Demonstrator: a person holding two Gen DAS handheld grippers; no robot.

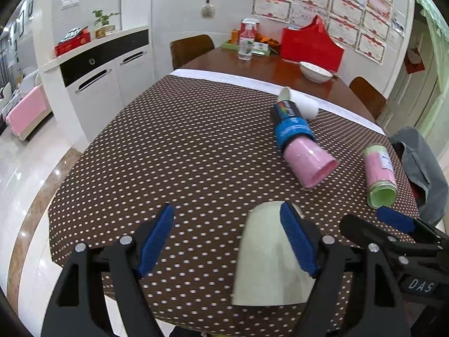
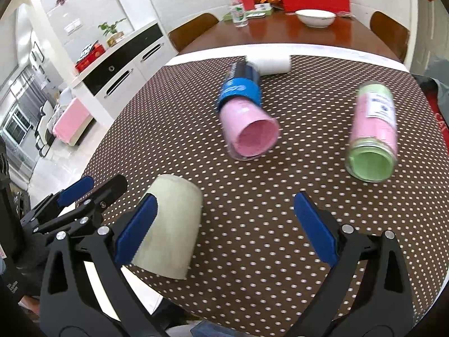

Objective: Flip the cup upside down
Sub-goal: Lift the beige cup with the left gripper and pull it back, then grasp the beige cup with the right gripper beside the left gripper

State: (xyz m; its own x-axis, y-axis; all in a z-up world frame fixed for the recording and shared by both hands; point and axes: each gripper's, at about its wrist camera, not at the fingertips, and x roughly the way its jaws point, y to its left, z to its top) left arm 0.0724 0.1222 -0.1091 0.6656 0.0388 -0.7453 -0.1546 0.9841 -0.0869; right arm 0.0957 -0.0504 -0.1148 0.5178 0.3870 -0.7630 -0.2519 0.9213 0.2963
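Cup already mouth-down at the desk's near edge, both tools spread

Cup (image 1: 266,255) stands near the front edge of the polka-dot desk (image 1: 168,154), wide rim down and narrow base up, so by the look of it the flip is done or nearly done. What remains, as I judge it, is clearing away without knocking it.

The left tool (image 1: 227,241) has its fingers spread wide. The cup sits inside that gap but hard over toward the right-hand pad, which overlaps the cup's side in the left wrist view; whether pad and cup actually touch cannot be told. The other pad is well apart from it. Nothing is pinched.

The right tool (image 2: 224,227) is likewise spread and holds nothing. In its view the cup (image 2: 168,227) lies beside its left-hand finger, again overlapping it, with the gap between the fingers showing only bare cloth.

Next move calls for drawing both tools straight back, since a sideways sweep could tip the cup, which stands close to the edge.

Farther out lie a pink cup with a blue sleeve (image 2: 247,120) and a green-mouthed jar (image 2: 373,134), both on their sides.
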